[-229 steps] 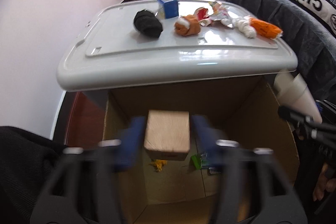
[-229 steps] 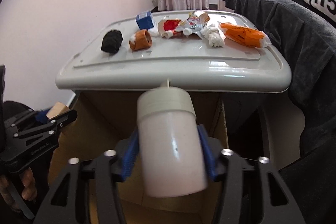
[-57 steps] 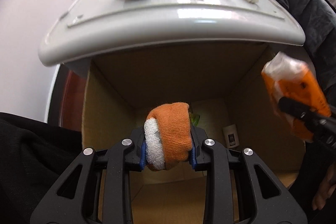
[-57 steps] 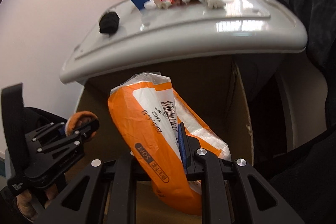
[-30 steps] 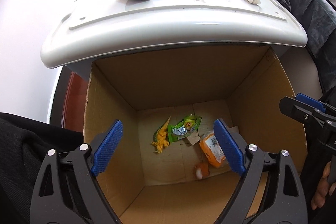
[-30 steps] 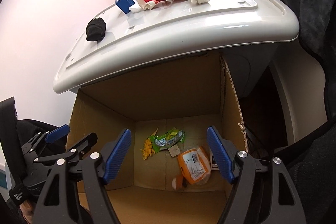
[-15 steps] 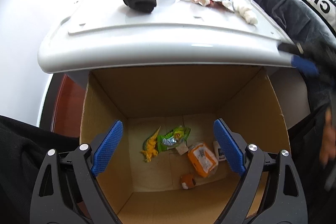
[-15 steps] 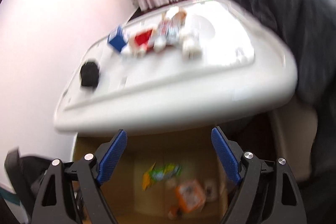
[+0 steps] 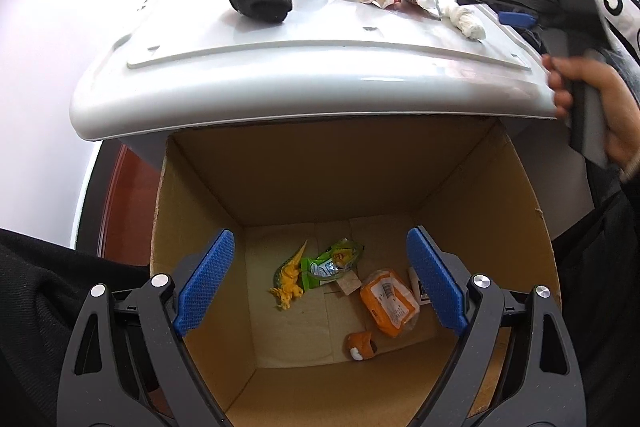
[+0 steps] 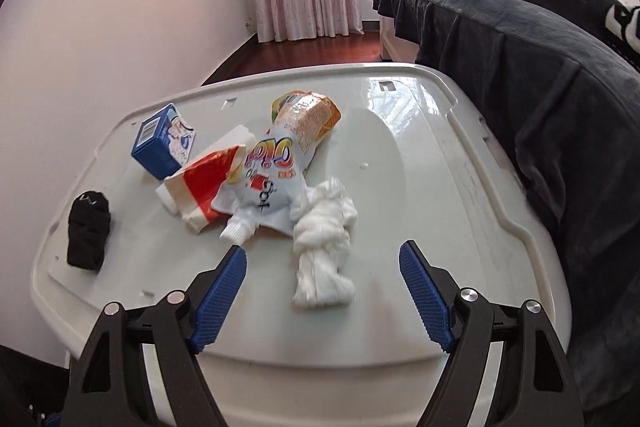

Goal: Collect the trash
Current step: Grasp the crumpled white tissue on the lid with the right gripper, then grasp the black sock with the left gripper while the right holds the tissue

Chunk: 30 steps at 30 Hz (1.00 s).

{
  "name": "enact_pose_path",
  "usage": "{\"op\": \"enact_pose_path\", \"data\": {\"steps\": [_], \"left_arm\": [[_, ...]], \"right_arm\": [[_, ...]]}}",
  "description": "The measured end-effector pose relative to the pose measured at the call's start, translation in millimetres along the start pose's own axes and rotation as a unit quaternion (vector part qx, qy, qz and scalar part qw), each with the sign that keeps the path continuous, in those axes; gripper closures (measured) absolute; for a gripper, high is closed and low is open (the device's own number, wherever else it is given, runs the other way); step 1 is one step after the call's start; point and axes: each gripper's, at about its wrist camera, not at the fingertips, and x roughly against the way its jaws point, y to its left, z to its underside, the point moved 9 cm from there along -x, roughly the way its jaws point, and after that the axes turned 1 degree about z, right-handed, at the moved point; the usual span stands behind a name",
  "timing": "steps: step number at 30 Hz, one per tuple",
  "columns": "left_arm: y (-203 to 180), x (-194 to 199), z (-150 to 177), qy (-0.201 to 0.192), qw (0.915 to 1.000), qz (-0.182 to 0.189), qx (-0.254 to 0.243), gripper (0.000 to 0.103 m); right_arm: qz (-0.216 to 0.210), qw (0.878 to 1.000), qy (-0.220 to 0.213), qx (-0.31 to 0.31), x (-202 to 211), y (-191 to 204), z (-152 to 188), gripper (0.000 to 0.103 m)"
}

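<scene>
The knotted white rag [image 10: 322,247] lies low in the centre of the right wrist view, on the white lid [image 10: 460,195] that serves as worktop, just ahead of the right gripper [image 10: 322,301], whose jaws are spread wide and empty either side of it, lined up, I'd say, for the next pick. Touching the rag's upper left is the spouted pouch [image 10: 276,163], overlapping a red-and-white wrapper [image 10: 204,187]; the blue carton [image 10: 162,143] sits beyond, the black sock [image 10: 88,229] apart at far left. Over in the left wrist view, the left gripper [image 9: 320,281] hangs with jaws spread and empty above the cardboard box [image 9: 192,195], lower centre, where an orange packet [image 9: 390,301], green wrapper [image 9: 330,263] and yellow toy [image 9: 288,281] lie on the bottom.
</scene>
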Motion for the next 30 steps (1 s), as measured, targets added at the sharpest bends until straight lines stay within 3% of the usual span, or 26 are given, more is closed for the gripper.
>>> {"op": "enact_pose_path", "data": {"steps": [6, 8, 14, 16, 17, 30], "left_arm": [[-1, -2, 3, 0.005, 1.0, 0.003, 0.0, 0.017], [0, -2, 4, 0.006, 1.0, 0.003, 0.002, 0.017], [1, -4, 4, 0.008, 0.9999, 0.005, 0.006, 0.017], [1, -3, 3, 0.007, 0.9999, 0.004, 0.006, 0.017], [1, -3, 3, 0.006, 1.0, 0.004, 0.006, 0.017], [5, 5, -2, -0.01, 0.9998, 0.007, 0.018, 0.017]], "right_arm": [[0.029, 0.999, 0.038, -0.002, -39, -9, -9, 0.041], [0.036, 0.998, 0.055, -0.006, -48, -12, -7, 0.042], [0.064, 0.997, 0.047, 0.027, -48, -9, -3, 0.047], [0.062, 0.997, 0.042, 0.026, -45, -9, -1, 0.06], [0.063, 0.997, 0.038, 0.025, -41, -9, 1, 0.071], [0.057, 0.998, 0.041, 0.0, 0, -9, 41, 0.072]]}}
